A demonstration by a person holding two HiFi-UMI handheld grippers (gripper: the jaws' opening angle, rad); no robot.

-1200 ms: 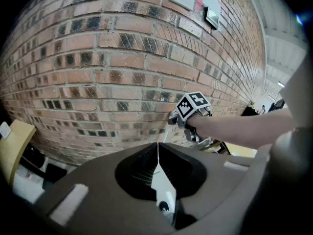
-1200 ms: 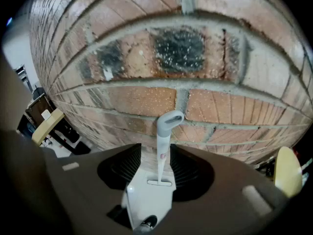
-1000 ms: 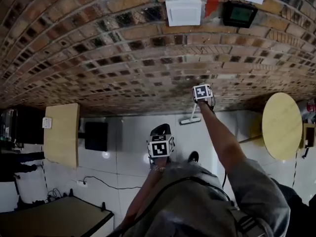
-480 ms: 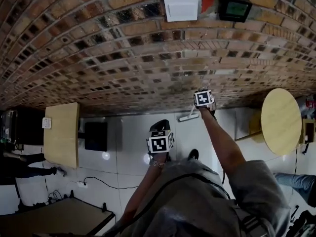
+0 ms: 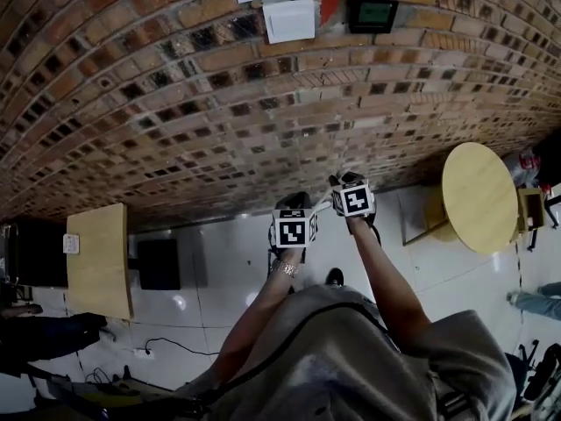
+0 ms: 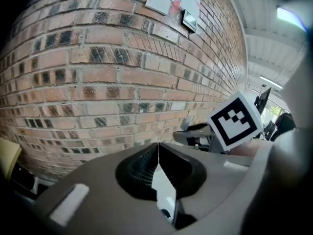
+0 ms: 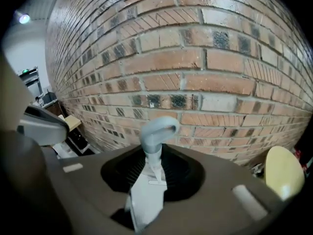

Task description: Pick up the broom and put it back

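Observation:
The broom's pale grey handle, ending in a hooked tip (image 7: pixel 157 131), stands up between the jaws of my right gripper (image 7: pixel 154 163), which is shut on it. In the head view that right gripper (image 5: pixel 344 182) is raised close to the foot of the brick wall; the broom's head is hidden there. Just to its left is my left gripper (image 5: pixel 294 203), its marker cube (image 5: pixel 293 228) beside the right one. In the left gripper view the left gripper (image 6: pixel 157 145) has its jaws meeting at the tips with nothing held, and the right gripper's cube (image 6: pixel 234 121) shows close by.
The brick wall (image 5: pixel 219 103) carries a white box (image 5: pixel 289 20) and a dark panel (image 5: pixel 372 12). A round yellow table (image 5: pixel 478 196) stands at the right. A wooden table (image 5: pixel 96 257) and a black box (image 5: pixel 158 264) are at the left, and a cable (image 5: pixel 171 349) lies on the white floor.
The right gripper closed on the broom handle and rose with it. The left gripper rose and came alongside it. The broom head no longer lies on the floor by the wall.

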